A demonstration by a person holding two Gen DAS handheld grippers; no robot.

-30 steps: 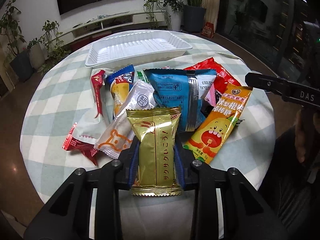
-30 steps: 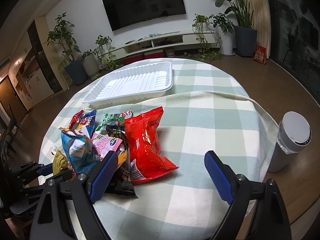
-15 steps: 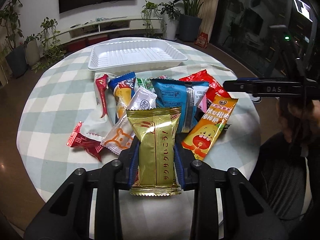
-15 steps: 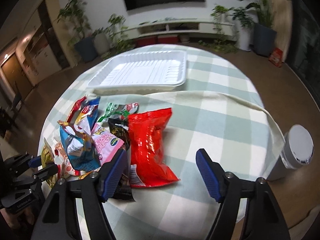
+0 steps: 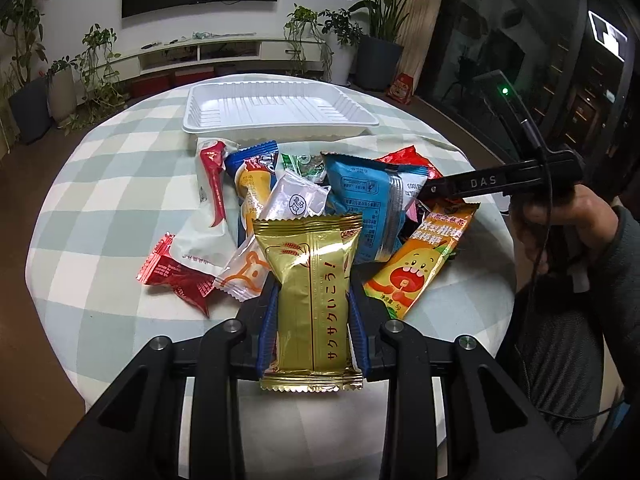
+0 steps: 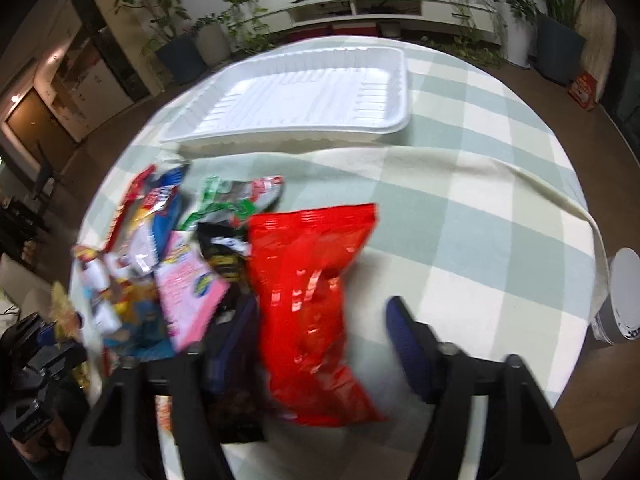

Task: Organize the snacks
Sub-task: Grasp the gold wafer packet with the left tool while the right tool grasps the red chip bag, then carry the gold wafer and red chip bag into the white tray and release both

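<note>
Since the earlier frame the right gripper (image 6: pixel 320 340) has dropped over the red snack bag (image 6: pixel 308 284), jaws closing around it. Left gripper (image 5: pixel 312 312) clamps the gold wafer packet (image 5: pixel 310 284). White tray (image 5: pixel 280 128), far side, holds nothing; sorting is barely begun.

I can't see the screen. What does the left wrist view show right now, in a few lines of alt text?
The left claw is shut on a gold snack packet, held upright above a round table with a checked cloth. Behind it lie a heap of bright snack packets and an empty white tray. The right claw reaches in from the right.
</note>
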